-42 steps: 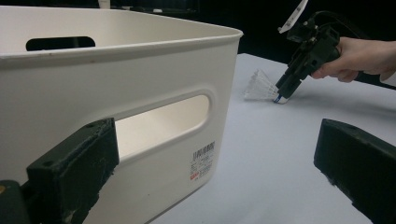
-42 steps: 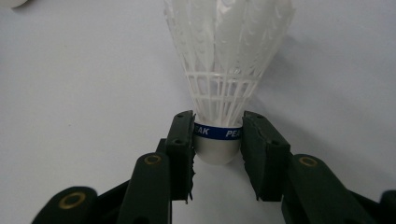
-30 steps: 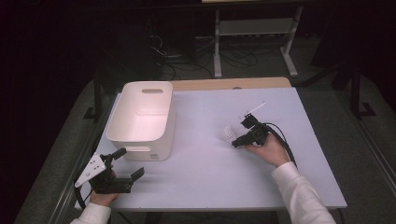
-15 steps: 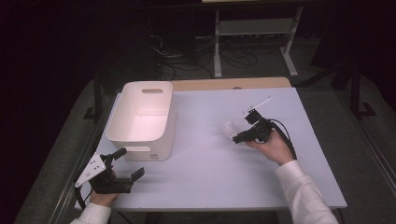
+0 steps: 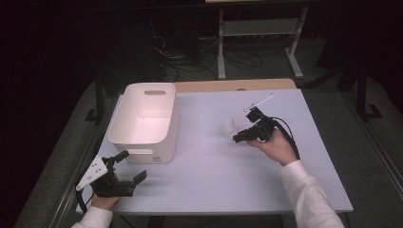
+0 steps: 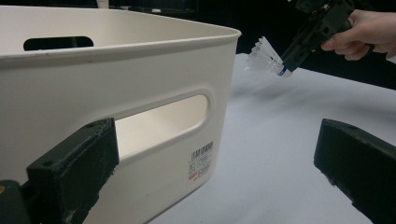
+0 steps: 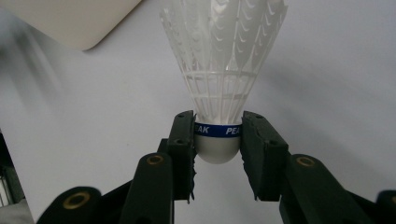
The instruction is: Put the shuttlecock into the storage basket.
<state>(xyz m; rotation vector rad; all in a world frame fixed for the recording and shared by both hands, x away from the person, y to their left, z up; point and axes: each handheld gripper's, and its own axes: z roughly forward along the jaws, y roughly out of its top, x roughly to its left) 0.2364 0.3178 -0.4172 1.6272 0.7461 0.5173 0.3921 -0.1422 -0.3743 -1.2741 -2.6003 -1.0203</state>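
One white shuttlecock (image 7: 219, 70), its blue band reading "PEAK", is pinched by the right gripper (image 7: 218, 140) above the table (image 5: 214, 166)'s middle, while the left gripper (image 5: 124, 166) sits open near one white bin (image 5: 145, 118).

On your desk (image 5: 209, 175), the bin (image 5: 145, 121) sits at the left. The shuttlecock (image 5: 229, 127) hangs right of it, above the desk, in your right hand-held gripper (image 5: 236, 138). Your left hand-held gripper (image 5: 130, 167) rests just before the bin.
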